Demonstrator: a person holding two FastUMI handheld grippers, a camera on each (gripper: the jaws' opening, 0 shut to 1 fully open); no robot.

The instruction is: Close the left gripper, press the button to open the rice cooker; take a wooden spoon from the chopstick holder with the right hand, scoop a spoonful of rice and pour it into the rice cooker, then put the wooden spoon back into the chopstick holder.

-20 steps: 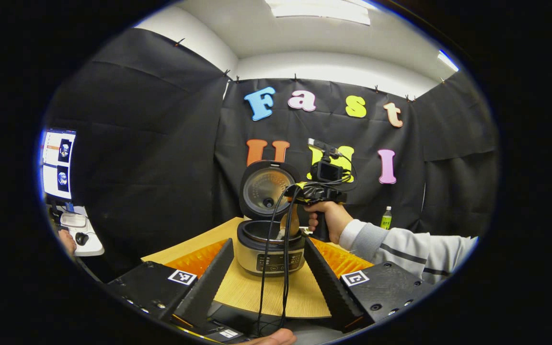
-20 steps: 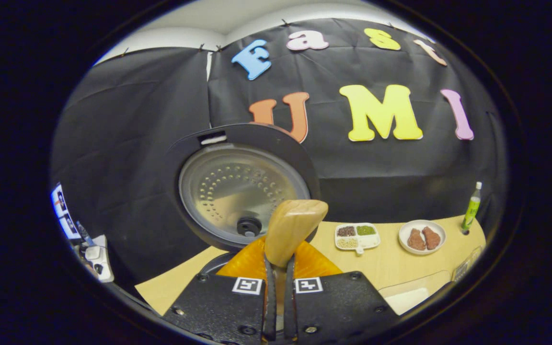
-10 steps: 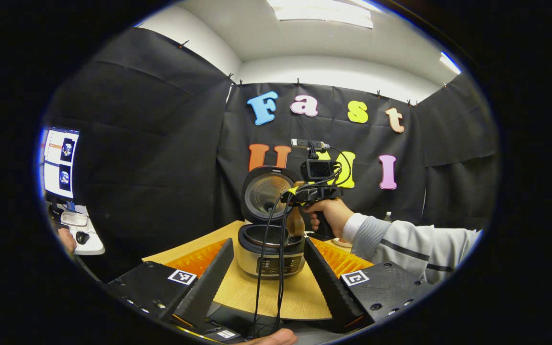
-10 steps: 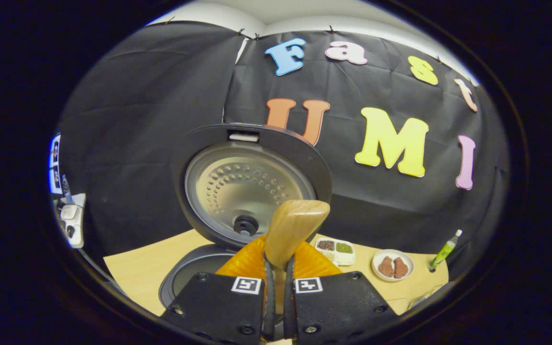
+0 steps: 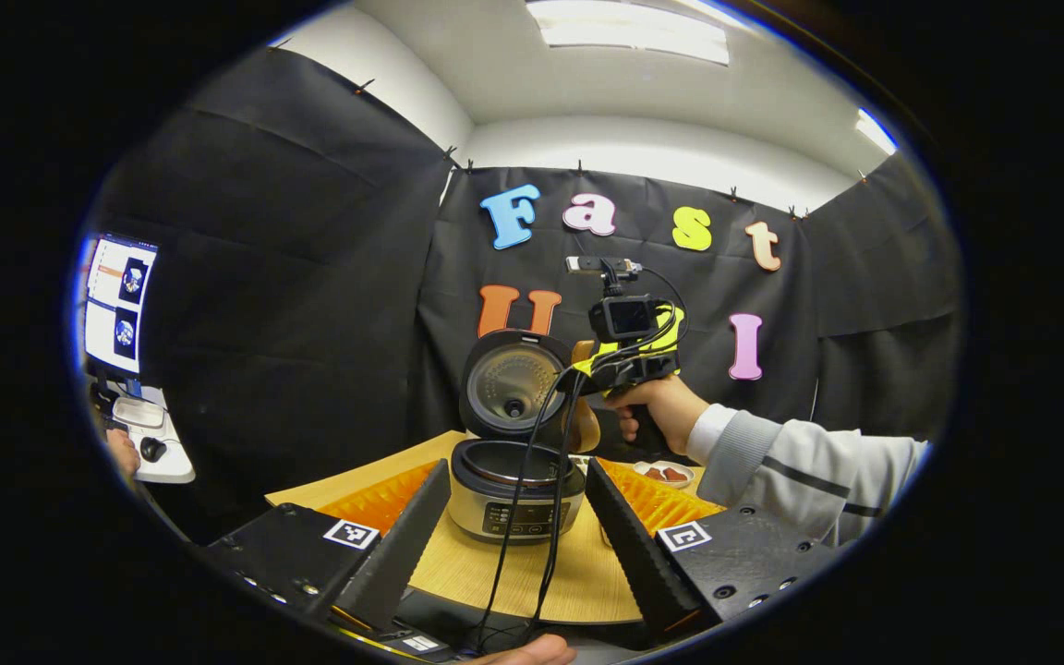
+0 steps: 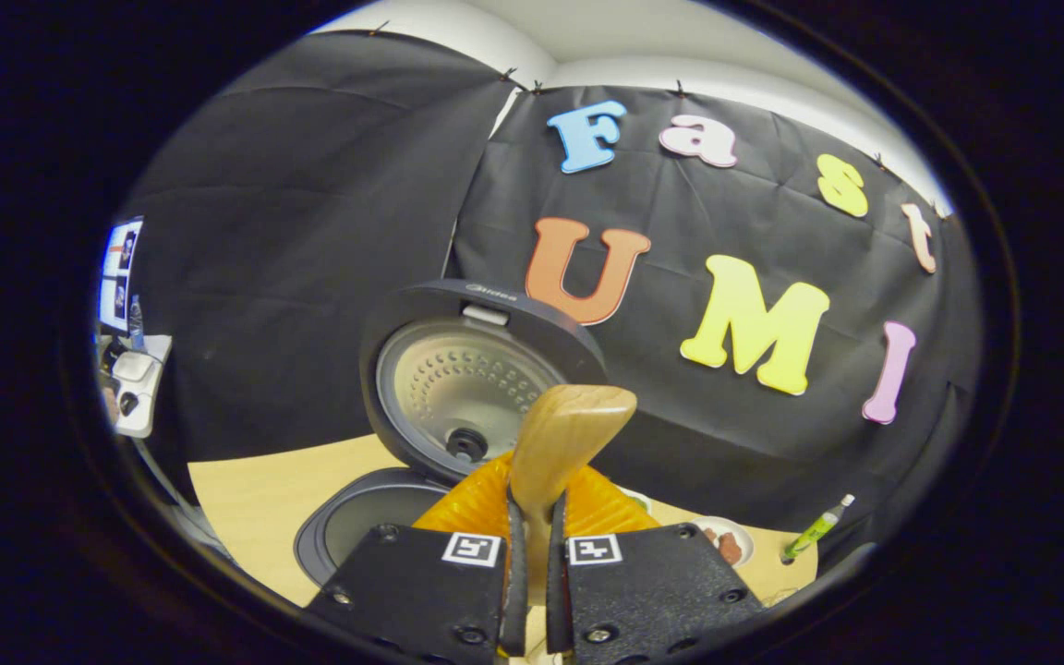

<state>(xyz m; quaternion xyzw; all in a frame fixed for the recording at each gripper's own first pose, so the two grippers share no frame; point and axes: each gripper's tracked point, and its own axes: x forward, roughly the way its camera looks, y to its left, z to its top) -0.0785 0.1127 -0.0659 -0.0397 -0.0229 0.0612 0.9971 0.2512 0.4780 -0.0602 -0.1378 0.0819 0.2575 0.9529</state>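
Rice cooker (image 5: 515, 489), a round silver-bodied pot with a black rim and a dark control panel, stands on the pale wooden table (image 5: 504, 573) with its black lid (image 5: 508, 383) tipped up, showing a dimpled metal inner plate. Compared with half a second ago, my right gripper (image 5: 620, 369) has risen and drawn back to the right: in the left gripper view it now hangs above and beside the cooker's right edge, where before it sat lower, nearer the pot's mouth. In the right gripper view the lid has shrunk and more of the dark inner pot shows. The right gripper (image 6: 533, 563) is clamped on the smooth, light wooden spoon (image 6: 562, 443), both fingers pressing its handle, its rounded bowl standing up ahead of them. My left gripper (image 5: 515, 536) hangs back with its jaws spread wide, framing the cooker. The left gripper view gives me the hand (image 5: 661, 411) in a grey striped sleeve (image 5: 800, 466) and two black cables (image 5: 532, 517) trailing down. The right gripper view gives me a green bottle (image 6: 816, 529) and a small white dish (image 6: 726, 545) of brownish pieces on the table, to the right.
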